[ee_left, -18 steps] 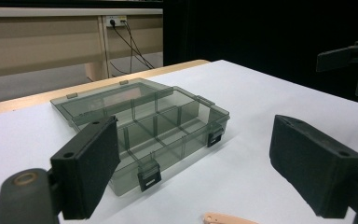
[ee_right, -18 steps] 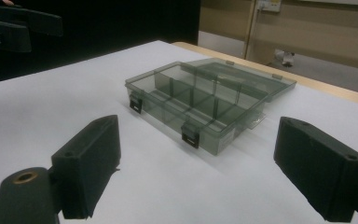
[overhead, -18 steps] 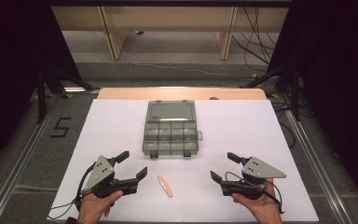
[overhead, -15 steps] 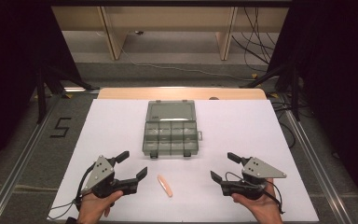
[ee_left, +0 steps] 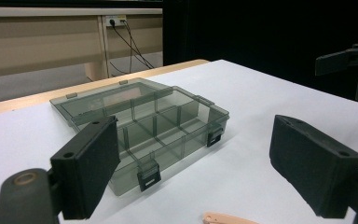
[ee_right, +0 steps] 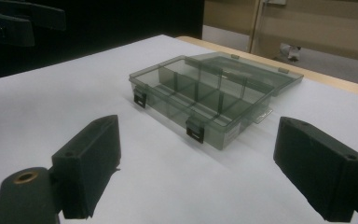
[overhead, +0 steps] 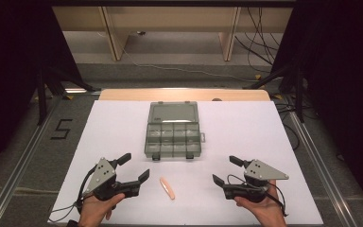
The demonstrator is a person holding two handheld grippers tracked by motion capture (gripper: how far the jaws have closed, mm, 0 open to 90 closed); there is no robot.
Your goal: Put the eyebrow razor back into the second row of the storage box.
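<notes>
- One smoky clear box (overhead: 173, 130) sits at the centre of the white table (overhead: 264, 137), lid flat behind it, two dark latches in front.
- We see a small peach strip (overhead: 167, 187) at lower centre, between the grippers; what it is we cannot tell, and the left gripper view cuts it off at the bottom edge.
- Its compartments look empty.
- We hold the left gripper (overhead: 128, 167) and right gripper (overhead: 228, 170) with jaws spread, gripping nothing.
</notes>
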